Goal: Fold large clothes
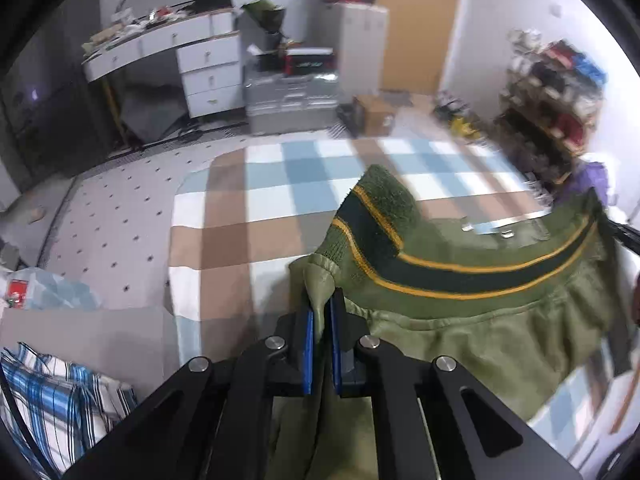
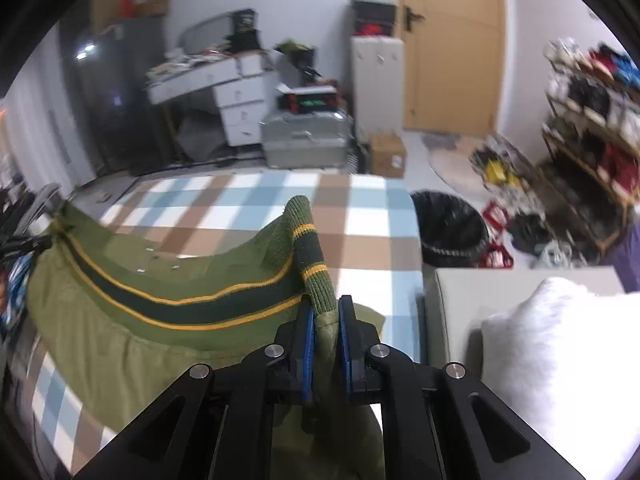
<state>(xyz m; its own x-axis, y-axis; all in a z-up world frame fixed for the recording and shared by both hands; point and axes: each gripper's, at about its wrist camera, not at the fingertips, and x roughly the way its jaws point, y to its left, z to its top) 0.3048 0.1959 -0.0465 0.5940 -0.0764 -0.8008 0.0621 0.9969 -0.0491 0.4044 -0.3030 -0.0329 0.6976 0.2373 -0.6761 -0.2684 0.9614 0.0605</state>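
**Olive jacket held at both hem corners over the checked bedspread**

Hard to make out: the shoe rack (image 2: 592, 120) at the right wall is smeared by blur, its contents only patches of colour. The lower body of the jacket (image 1: 460, 332) runs under my tools and out of frame, and its far end in each view dissolves into dark clutter.

Room, largest first: checked bedspread (image 1: 280, 184), blue, brown and white, covering the bed; wooden door (image 2: 452, 48); white desk with drawers (image 1: 200, 60), top cluttered; grey case (image 2: 304, 140); black bin (image 2: 448, 228) just beside the bed; white fluffy cushion (image 2: 560, 352); plaid cloth (image 1: 52, 392); cardboard box (image 2: 386, 154).

Jacket: olive, ribbed hem with dark band and yellow stripes, stretched between my two tools above the bedspread.

My left gripper (image 1: 320, 312): pads clamped on one hem corner.

My right gripper (image 2: 326, 314): pads clamped on the other corner, the rib cuff standing up between them.
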